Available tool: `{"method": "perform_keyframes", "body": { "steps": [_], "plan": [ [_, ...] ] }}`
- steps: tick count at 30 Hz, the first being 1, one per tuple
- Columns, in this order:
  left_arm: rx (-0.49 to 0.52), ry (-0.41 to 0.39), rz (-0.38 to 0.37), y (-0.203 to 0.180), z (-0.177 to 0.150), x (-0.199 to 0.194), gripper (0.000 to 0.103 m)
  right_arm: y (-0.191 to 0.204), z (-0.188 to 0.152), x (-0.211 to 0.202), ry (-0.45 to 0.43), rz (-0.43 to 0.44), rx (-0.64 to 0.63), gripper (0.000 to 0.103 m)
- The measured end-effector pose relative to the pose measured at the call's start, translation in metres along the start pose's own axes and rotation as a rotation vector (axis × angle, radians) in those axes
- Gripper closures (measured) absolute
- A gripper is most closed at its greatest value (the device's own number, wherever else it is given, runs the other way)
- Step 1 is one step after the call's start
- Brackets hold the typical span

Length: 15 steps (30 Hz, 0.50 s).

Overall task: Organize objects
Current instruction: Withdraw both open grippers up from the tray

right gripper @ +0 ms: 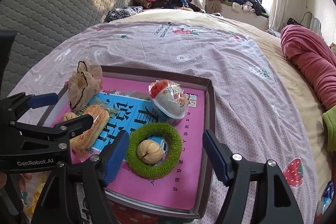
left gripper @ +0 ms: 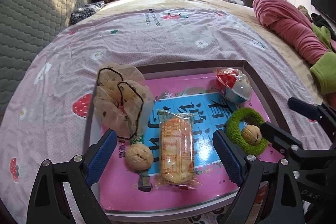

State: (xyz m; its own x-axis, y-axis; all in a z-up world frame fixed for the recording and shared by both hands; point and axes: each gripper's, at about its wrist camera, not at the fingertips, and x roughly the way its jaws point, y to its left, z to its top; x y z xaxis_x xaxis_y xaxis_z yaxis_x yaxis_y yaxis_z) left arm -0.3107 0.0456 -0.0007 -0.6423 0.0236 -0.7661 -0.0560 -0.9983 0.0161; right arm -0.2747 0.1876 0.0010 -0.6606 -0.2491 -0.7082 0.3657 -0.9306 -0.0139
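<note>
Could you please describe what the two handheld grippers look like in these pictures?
Both are alike: the left gripper and the right gripper have matte black plastic frames with triangular cut-outs and silver round screw heads at the joints. Each finger carries a blue ribbed pad. In the right wrist view, the side of the left gripper bears white lettering reading GenRobot.AI. No cables or sleeves show.

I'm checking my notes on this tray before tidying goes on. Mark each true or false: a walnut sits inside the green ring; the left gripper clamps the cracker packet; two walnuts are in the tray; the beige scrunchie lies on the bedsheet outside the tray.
1. A walnut sits inside the green ring: true.
2. The left gripper clamps the cracker packet: false, its jaws stand open, clear of it.
3. Two walnuts: true, the second walnut lies beside the packet.
4. The beige scrunchie lies outside the tray: false, it sits at the tray's far left corner.
</note>
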Motion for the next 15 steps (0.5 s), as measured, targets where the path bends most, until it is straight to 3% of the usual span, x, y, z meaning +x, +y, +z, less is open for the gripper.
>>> {"method": "perform_keyframes", "body": {
  "steps": [10, 15],
  "plan": [
    [-0.003, -0.062, 0.024, 0.004, 0.004, -0.023, 0.01, -0.001, 0.005, -0.023, -0.076, 0.0, 0.015, 0.013],
    [-0.02, -0.075, 0.023, 0.008, 0.005, -0.031, 0.01, -0.002, 0.008, -0.03, -0.101, 0.006, 0.033, 0.012]
  ]
}}
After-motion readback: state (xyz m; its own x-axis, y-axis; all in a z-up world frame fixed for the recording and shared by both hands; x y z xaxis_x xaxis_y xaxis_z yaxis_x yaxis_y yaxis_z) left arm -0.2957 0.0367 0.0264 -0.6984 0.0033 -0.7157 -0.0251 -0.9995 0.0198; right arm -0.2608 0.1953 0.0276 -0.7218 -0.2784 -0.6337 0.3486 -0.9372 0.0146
